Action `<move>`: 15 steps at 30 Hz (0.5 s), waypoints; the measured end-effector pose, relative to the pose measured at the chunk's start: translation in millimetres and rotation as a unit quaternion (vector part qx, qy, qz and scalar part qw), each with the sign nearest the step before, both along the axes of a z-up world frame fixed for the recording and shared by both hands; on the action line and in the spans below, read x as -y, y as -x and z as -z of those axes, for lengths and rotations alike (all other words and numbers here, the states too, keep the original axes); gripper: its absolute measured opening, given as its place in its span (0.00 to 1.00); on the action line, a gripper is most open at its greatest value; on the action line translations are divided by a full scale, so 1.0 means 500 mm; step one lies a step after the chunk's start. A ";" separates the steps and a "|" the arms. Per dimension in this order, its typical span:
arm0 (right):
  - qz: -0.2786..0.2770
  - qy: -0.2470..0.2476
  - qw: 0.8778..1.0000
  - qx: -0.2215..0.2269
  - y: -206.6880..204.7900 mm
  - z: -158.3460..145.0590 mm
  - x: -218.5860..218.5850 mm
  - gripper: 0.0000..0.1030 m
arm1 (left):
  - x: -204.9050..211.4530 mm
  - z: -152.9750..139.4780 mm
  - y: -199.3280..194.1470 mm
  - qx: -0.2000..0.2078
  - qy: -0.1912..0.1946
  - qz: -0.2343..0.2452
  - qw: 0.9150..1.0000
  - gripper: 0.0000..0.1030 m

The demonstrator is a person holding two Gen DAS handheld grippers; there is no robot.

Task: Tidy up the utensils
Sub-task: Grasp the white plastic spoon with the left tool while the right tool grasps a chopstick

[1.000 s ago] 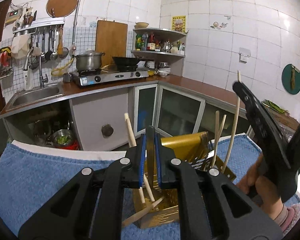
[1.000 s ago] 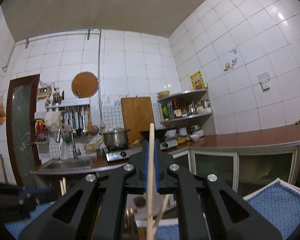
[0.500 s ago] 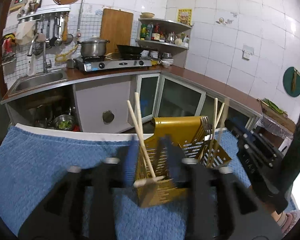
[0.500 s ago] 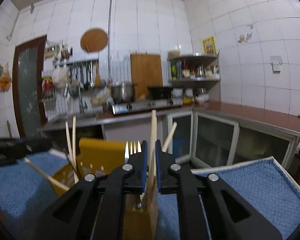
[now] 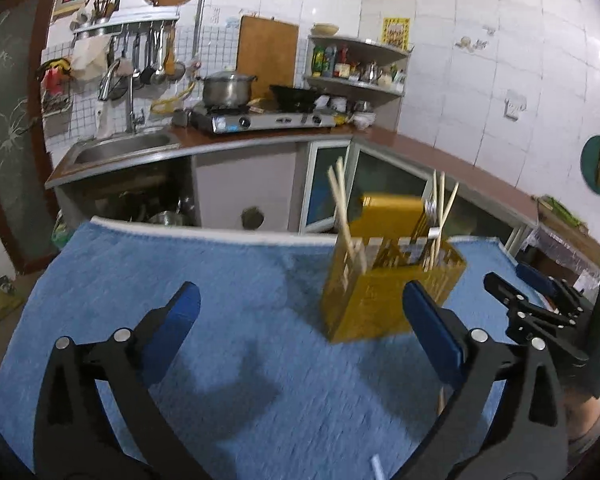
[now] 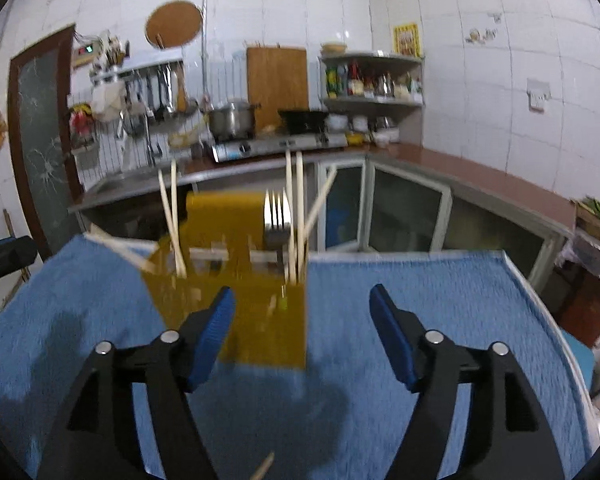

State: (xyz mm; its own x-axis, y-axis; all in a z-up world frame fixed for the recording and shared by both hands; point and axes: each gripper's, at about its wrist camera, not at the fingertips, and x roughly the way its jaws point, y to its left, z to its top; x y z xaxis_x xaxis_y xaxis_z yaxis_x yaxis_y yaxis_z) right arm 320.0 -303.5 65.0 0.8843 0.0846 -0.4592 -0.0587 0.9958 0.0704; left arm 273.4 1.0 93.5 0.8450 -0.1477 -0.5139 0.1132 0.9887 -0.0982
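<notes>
Released chopsticks (image 6: 294,216) now stand in holder (image 6: 260,320).

One yellow utensil holder (image 6: 260,320) stands on one blue towel (image 6: 420,300). Five chopsticks (image 6: 299,216) rise from it, plus one fork (image 6: 275,216). Two grippers hover nearby.

We are in a home kitchen — sink (image 5: 120,148) at left, gas stove (image 5: 260,120) with pot (image 5: 226,90) centre, white tiled walls (image 5: 480,60)
</notes>
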 end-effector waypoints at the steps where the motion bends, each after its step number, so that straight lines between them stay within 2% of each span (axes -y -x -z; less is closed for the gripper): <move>1: 0.006 -0.002 1.000 -0.012 0.011 0.014 -0.001 0.69 | -0.002 0.011 0.006 -0.007 -0.004 -0.003 1.000 0.95; 9: 0.028 0.003 0.995 -0.094 0.064 0.118 -0.009 0.69 | -0.016 0.117 0.048 -0.075 -0.005 -0.001 0.997 0.95; 15: 0.040 -0.009 0.988 -0.150 0.079 0.176 -0.011 0.69 | -0.005 0.170 0.067 -0.111 -0.007 0.003 0.994 0.95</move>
State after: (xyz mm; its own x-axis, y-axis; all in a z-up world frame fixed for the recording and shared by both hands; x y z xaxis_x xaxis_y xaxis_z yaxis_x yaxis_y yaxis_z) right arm 280.5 -298.0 -22.9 0.7124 0.0306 -0.7011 0.0470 0.9947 0.0913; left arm 240.0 3.7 8.2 0.7097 -0.1431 -0.6898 0.0955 0.9897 -0.1070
